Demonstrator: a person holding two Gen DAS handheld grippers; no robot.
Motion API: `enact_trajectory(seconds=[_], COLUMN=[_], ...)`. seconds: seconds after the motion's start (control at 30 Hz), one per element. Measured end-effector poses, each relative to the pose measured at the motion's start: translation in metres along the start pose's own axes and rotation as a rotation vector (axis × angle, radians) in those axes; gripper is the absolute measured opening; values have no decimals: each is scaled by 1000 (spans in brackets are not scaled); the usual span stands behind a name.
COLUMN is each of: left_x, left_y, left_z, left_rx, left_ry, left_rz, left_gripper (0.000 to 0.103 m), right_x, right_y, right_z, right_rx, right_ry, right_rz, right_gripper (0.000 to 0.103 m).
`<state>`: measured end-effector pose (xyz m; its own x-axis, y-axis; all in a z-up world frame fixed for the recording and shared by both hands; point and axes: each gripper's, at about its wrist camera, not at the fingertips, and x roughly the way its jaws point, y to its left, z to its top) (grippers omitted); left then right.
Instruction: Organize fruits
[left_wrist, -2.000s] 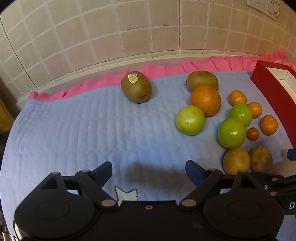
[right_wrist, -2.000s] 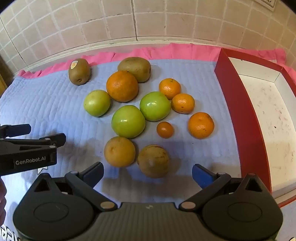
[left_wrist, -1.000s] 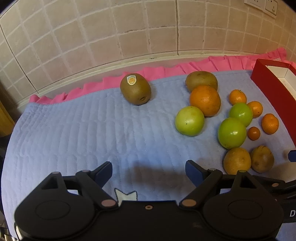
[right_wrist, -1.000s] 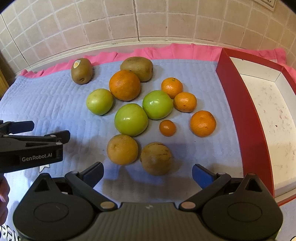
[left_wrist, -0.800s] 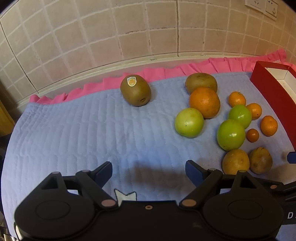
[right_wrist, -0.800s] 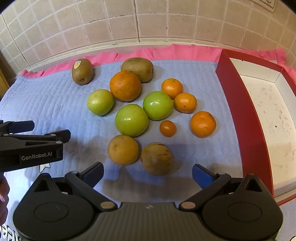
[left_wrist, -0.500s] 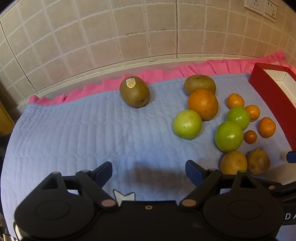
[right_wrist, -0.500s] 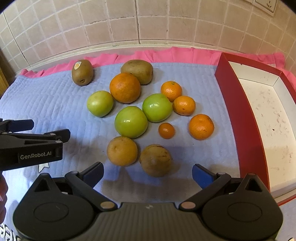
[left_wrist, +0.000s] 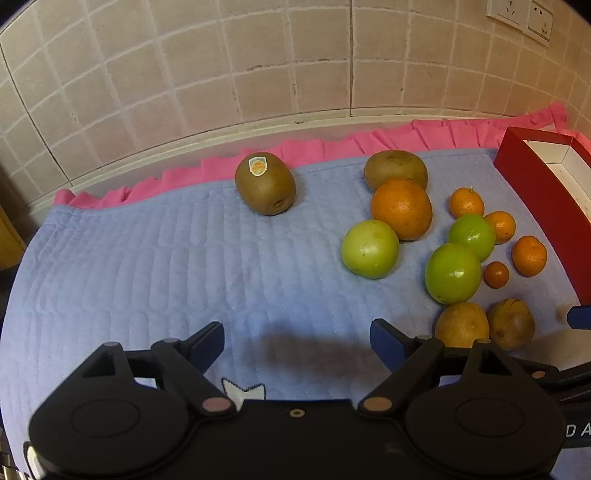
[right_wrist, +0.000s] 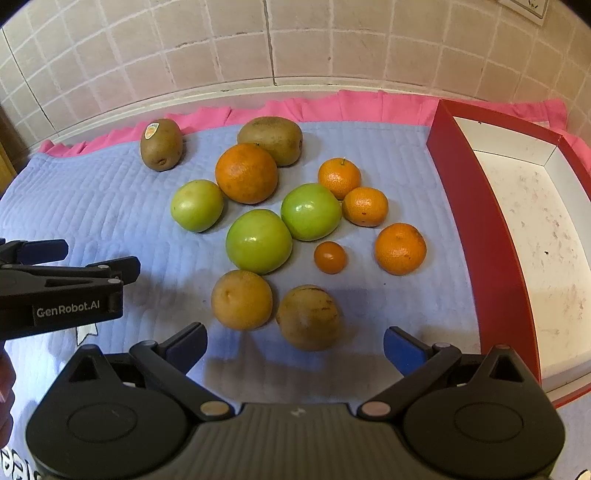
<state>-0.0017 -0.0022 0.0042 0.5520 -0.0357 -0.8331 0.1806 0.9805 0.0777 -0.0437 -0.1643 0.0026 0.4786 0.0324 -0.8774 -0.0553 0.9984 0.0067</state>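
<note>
L gripper fingers apart, empty, over blue mat | R gripper fingers apart, empty, nr two brown fruits | fruits on mat, stickered kiwi apart at L | red box at R

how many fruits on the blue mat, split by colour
orange: 5
green: 3
brown kiwis: 2
yellow-brown: 2
total: 12
</note>
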Motion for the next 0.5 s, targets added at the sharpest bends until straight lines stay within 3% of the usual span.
enact_trajectory(seconds=[0.5], left_x=[-1], left_y=[0], left_z=[1], left_rx=[-7], left_ry=[0], left_rz=[-6], left_gripper=[102], right_x=[0], right_y=[0], right_z=[0], right_rx=[-9], right_ry=[-1], right_rz=[-1], right_gripper=[103])
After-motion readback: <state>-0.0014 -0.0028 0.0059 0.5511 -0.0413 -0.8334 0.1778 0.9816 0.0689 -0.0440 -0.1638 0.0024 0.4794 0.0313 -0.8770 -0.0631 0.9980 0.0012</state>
